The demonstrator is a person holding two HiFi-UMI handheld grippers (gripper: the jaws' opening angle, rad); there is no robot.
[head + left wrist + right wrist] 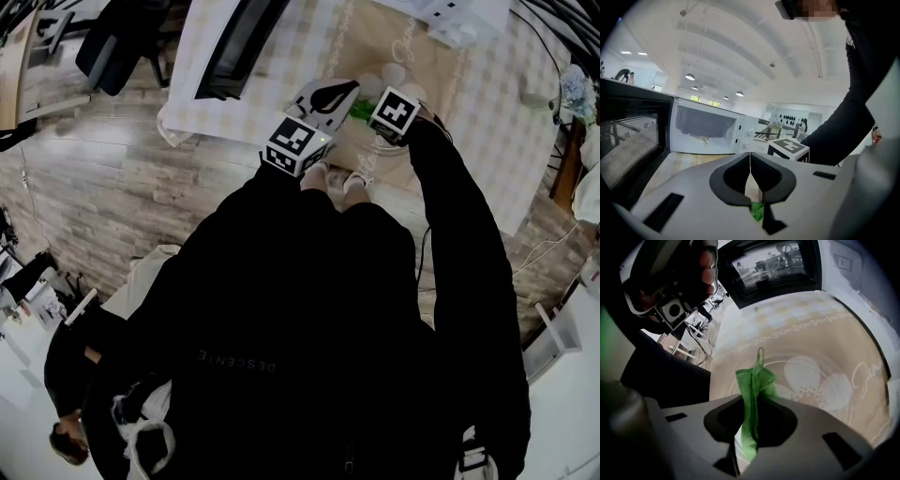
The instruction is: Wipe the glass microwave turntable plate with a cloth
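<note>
My right gripper (752, 413) is shut on a green cloth (754, 380), which sticks up out of the jaws against the clear glass turntable plate (806, 378). The tablecloth's flower print shows through the glass. My left gripper (751, 176) is shut on the plate's thin rim, seen edge-on, with a bit of green cloth (757, 211) below the jaws. In the head view both grippers, left (330, 94) and right (373, 114), meet over the table with the cloth (361, 109) between them.
A white microwave (708, 133) stands ahead with its cavity open and its dark mesh door (628, 140) swung out to the left. The table carries a beige checked cloth (281, 56). Wooden floor (112, 187) lies to the left. Another person (75, 384) is at the lower left.
</note>
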